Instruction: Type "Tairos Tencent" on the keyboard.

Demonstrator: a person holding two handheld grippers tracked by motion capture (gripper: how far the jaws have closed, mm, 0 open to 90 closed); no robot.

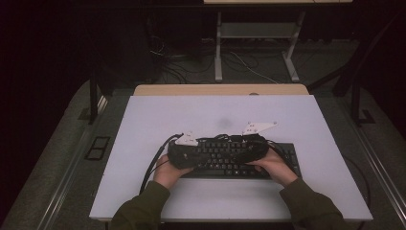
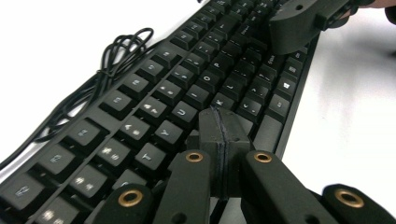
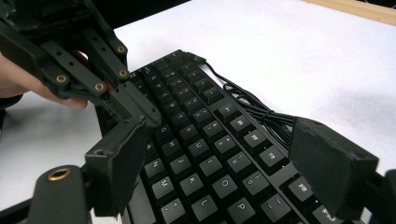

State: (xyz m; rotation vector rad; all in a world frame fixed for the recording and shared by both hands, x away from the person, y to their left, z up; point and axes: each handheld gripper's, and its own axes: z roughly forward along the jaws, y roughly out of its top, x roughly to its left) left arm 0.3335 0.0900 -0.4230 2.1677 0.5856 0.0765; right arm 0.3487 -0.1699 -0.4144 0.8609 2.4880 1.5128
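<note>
1. Pressing keys looks like the job here. The black keyboard [image 1: 249, 160] lies flat on the white surface [image 1: 143, 124], near the front edge.
2. The left tongs [image 2: 219, 119] are clenched tight with nothing in them. Use that one tip like a finger and push one key straight down.
3. The right tongs [image 3: 224, 158] are released, jaws wide over the keys, grasping nothing. Keep them off the keys.
4. Mind the cable [image 2: 112, 60] bunched behind the keyboard.
</note>
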